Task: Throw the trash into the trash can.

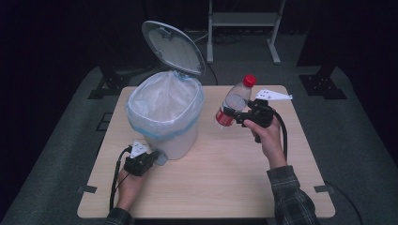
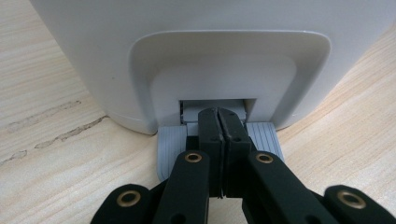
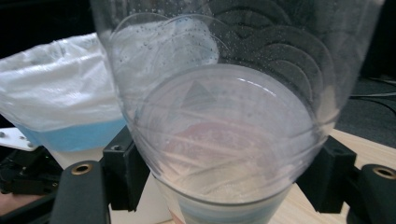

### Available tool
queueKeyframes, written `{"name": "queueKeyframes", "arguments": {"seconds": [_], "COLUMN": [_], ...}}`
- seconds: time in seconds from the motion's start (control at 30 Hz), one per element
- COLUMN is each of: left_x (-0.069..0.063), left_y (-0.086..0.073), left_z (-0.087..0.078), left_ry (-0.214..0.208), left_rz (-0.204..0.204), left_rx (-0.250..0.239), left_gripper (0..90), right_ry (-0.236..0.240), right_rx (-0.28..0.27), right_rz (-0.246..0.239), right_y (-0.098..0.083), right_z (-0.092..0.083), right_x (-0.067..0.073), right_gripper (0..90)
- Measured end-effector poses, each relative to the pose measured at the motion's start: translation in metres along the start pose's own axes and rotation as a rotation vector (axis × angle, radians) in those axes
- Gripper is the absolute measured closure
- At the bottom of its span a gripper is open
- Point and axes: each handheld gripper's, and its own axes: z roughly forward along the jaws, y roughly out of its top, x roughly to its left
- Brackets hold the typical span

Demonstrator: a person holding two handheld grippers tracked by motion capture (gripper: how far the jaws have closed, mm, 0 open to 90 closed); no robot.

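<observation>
Holding the bin's pedal (image 2: 173, 144) down with closed left tongs (image 2: 218, 122), our right tongs (image 1: 233, 115) grip a bottle (image 1: 234, 101) at three o'clock of the bin (image 1: 164, 117); slipping off the pedal could drop the lid (image 1: 172, 47).

Bright tabletop (dark, murky surroundings).

Bottle (image 1: 233, 104) clear, red cap, red label – bin (image 1: 180, 140) white, blue-edged liner (image 1: 159, 101)
</observation>
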Motion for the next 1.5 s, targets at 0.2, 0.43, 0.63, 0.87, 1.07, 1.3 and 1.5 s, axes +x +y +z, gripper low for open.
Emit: {"name": "queueKeyframes", "arguments": {"seconds": [0.2, 0.43, 0.63, 0.87, 1.07, 1.3, 1.5], "left_x": [0.000, 0.000, 0.000, -0.001, -0.001, -0.001, -0.001], "left_y": [0.000, 0.000, 0.000, 0.000, 0.000, 0.000, 0.000], "left_z": [0.000, 0.000, 0.000, 0.000, 0.000, 0.000, 0.000], "left_ry": [0.001, 0.002, 0.002, 0.003, 0.004, 0.005, 0.003], "left_rz": [-0.001, 0.001, 0.001, 0.001, 0.002, 0.004, 0.003], "left_rx": [-0.003, 0.000, -0.001, 0.000, 0.000, 0.001, 0.000], "left_gripper": [89.4, 89.3, 89.4, 89.3, 89.4, 89.3, 89.3], "right_ry": [0.044, 0.064, 0.086, 0.103, 0.127, 0.158, 0.186], "right_rx": [-0.052, -0.064, -0.087, -0.103, -0.108, -0.133, -0.145], "right_rz": [0.021, 0.003, -0.014, -0.030, -0.042, -0.054, -0.058], "right_y": [0.009, 0.018, 0.029, 0.042, 0.050, 0.061, 0.070], "right_z": [-0.009, -0.017, -0.024, -0.030, -0.031, -0.029, -0.025], "right_x": [0.003, 0.008, 0.013, 0.021, 0.027, 0.034, 0.041], "right_gripper": [27.0, 27.0, 27.1, 27.1, 27.1, 27.2, 27.2]}}
